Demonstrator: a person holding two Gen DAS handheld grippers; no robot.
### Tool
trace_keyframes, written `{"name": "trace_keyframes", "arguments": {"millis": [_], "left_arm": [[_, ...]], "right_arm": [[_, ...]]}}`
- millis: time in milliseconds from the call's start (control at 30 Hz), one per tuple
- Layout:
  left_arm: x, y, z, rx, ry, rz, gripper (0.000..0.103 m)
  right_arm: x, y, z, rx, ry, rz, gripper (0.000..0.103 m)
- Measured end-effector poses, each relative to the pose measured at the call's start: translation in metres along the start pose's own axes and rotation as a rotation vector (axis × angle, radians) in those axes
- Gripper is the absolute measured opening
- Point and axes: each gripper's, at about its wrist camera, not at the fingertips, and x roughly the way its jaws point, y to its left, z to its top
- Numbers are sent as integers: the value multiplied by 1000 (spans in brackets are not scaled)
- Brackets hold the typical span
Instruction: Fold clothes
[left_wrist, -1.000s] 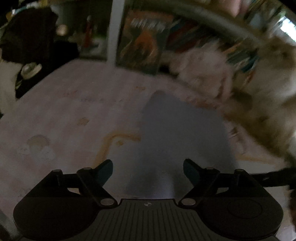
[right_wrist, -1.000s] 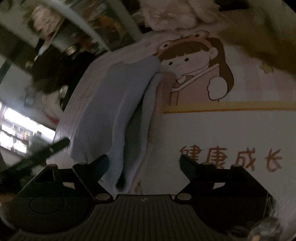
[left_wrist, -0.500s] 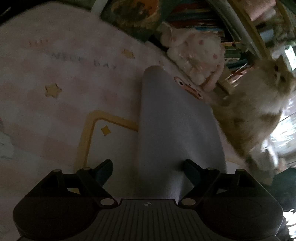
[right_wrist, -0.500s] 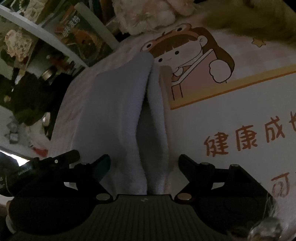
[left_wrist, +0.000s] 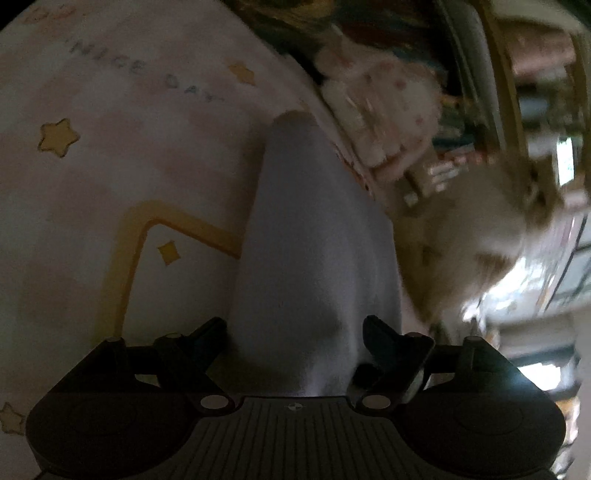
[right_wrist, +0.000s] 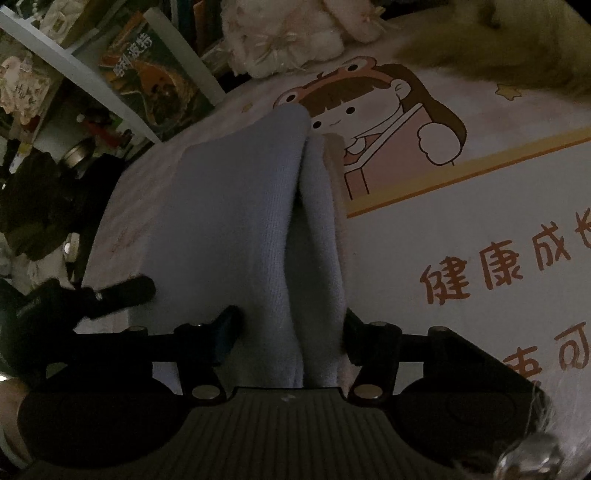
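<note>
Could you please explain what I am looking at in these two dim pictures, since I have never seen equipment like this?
No robot arm is involved: a person holds a two-finger gripper in each hand, and a fisheye camera on each looks forward along its fingers. One picture comes from the left gripper, the other from the right gripper. The black shapes at the bottom of each are the gripper's own fingers. Between both pairs lies a folded pale blue garment, resting on a pink cartoon-print mat. Both sets of jaws are closing around the cloth's near end; whether the pads already press on it is hard to tell. Behind are a white plush toy, a bookshelf and a blurred furry shape.
</note>
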Motion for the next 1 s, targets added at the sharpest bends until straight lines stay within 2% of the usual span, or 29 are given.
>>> {"name": "trace_keyframes", "arguments": {"millis": [67, 167, 233, 333, 367, 400, 500, 567, 700, 767, 833, 900, 933, 967, 1000], "left_arm": [[0, -1, 1, -10, -15, 27, 64], [0, -13, -3, 70, -31, 91, 56], [-2, -29, -10, 177, -56, 153, 48], [-7, -62, -23, 395, -95, 247, 45], [-8, -70, -26, 447, -102, 267, 45], [-10, -72, -26, 451, -91, 269, 46], [-11, -59, -20, 370, -25, 259, 49], [-14, -46, -16, 304, -14, 229, 53], [-12, -25, -4, 195, 10, 156, 59], [-6, -15, 2, 115, 21, 110, 60], [1, -4, 6, 35, 26, 69, 62], [4, 0, 5, 18, 23, 49, 62], [5, -3, 3, 30, 18, 54, 59], [6, -6, 2, 52, 16, 65, 58], [7, -10, 0, 77, 11, 81, 54]], "right_arm": [[-1, 4, -1, -22, -9, -16, 44], [-5, 25, -6, -155, -43, -82, 34], [-7, 40, -10, -260, -67, -131, 30], [-10, 60, -22, -424, -93, -171, 24], [-11, 63, -24, -451, -95, -173, 24], [-12, 61, -24, -446, -91, -165, 24], [-13, 47, -20, -349, -59, -127, 26], [-15, 32, -14, -248, -40, -93, 41], [-12, 3, -6, -58, -2, -16, 52], [-6, -8, -3, 16, 20, 10, 61], [-3, -12, -1, 55, 22, 33, 63], [-1, -13, 2, 79, 15, 55, 63], [1, -13, 3, 86, 15, 65, 60], [3, -12, 3, 85, 19, 71, 50], [5, -10, 4, 84, 22, 75, 50]]}}
